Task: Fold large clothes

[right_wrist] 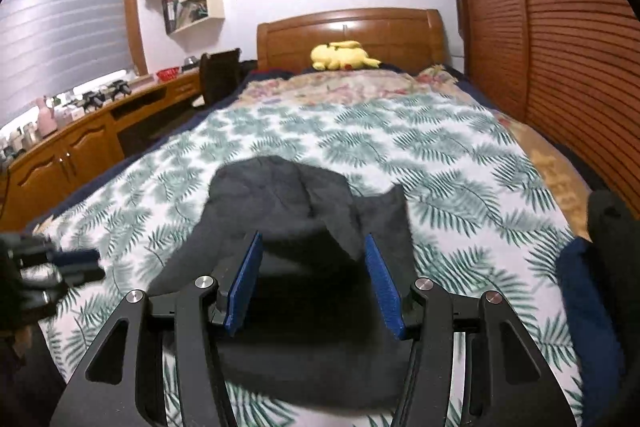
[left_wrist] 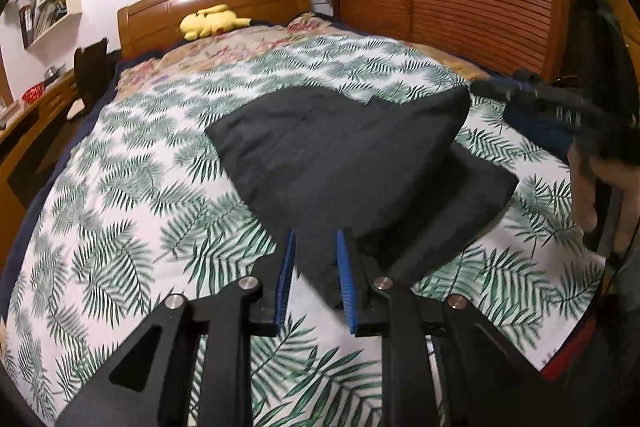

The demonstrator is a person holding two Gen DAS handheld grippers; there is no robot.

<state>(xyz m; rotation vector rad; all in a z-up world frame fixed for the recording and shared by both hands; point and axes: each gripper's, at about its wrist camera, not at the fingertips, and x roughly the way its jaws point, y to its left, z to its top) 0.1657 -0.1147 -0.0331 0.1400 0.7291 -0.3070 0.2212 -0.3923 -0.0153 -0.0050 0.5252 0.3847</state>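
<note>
A dark grey garment (left_wrist: 340, 147) lies partly folded on the leaf-print bedspread (left_wrist: 140, 207). My left gripper (left_wrist: 316, 239) is open, its blue pads either side of the garment's near corner, with cloth between them. My right gripper (left_wrist: 496, 91) shows at the garment's far right corner in the left wrist view, blurred. In the right wrist view the garment (right_wrist: 296, 211) bunches up in front of my right gripper (right_wrist: 314, 243), whose blue pads stand wide apart over the cloth. My left gripper (right_wrist: 72, 263) shows at the left edge there.
A wooden headboard (right_wrist: 352, 27) with a yellow plush toy (right_wrist: 344, 55) stands at the far end. A louvred wooden wardrobe (right_wrist: 560, 47) runs along the right. A wooden desk (right_wrist: 80, 139) and a dark chair (right_wrist: 220, 75) stand left of the bed.
</note>
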